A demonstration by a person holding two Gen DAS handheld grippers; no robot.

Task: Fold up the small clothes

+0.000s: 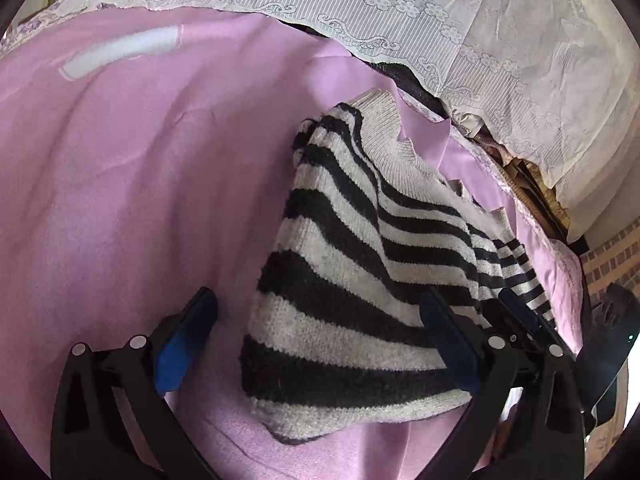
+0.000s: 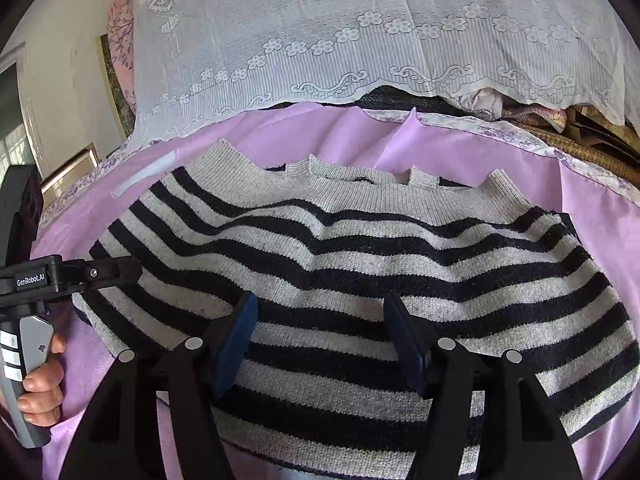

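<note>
A small knitted sweater with black and grey-white stripes (image 2: 360, 272) lies folded on a pink cloth (image 2: 480, 152). Its plain grey hem edge is at the far side. My right gripper (image 2: 320, 320) is open just above the middle of the sweater, jaws wide, nothing between them. My left gripper (image 1: 320, 316) is open at the sweater's left end (image 1: 340, 280); its right finger lies over the knit, its left finger over the pink cloth (image 1: 120, 200). The left gripper also shows at the left edge of the right wrist view (image 2: 96, 272), beside the sweater's end.
A white lace cloth (image 2: 360, 40) hangs over things behind the pink cloth. A white patch (image 1: 120, 52) sits on the pink cloth at far left. Dark and woven items (image 2: 580, 136) lie under the lace at the right. A brick wall (image 1: 612, 256) is at the right.
</note>
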